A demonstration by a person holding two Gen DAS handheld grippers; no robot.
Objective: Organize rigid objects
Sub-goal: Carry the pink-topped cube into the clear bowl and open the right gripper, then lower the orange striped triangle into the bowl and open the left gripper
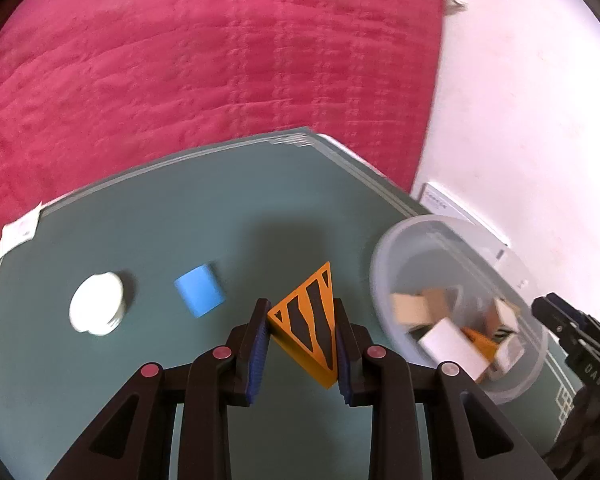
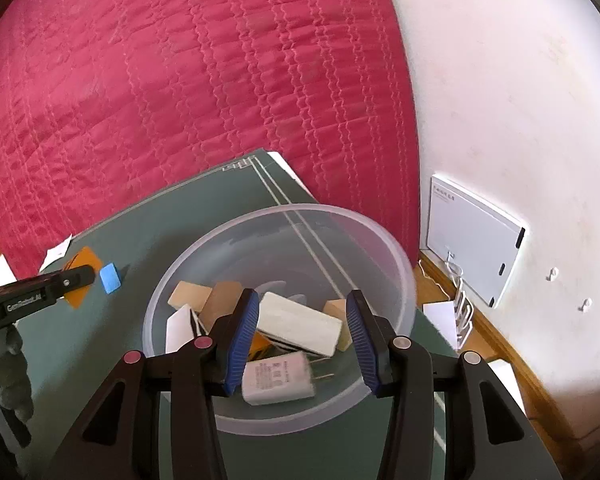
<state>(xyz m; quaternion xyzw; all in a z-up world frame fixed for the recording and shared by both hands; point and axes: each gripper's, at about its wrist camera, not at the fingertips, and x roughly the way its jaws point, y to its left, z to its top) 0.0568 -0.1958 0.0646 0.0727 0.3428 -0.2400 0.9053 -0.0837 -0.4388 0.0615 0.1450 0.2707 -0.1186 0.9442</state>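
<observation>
My left gripper (image 1: 300, 308) is shut on an orange triangular block with black stripes (image 1: 308, 328), held a little above the green mat (image 1: 180, 220). A blue block (image 1: 199, 290) and a white round cap (image 1: 97, 308) lie on the mat to its left. The clear plastic bowl (image 1: 384, 264) stands to the right, holding wooden blocks, a white block and an orange piece. My right gripper (image 2: 302, 296) hangs open over the bowl (image 2: 284, 210) with nothing between its fingers. Below it in the bowl lie a white charger plug (image 2: 278, 378), a white block (image 2: 300, 328) and wooden blocks (image 2: 190, 296).
A red quilted bedspread (image 2: 180, 80) rises behind the mat. On the right are a white wall, a wooden floor strip and a white flat device (image 2: 472, 240) leaning there with a white rack. Paper slips lie at the mat's far-left corner (image 1: 20, 232).
</observation>
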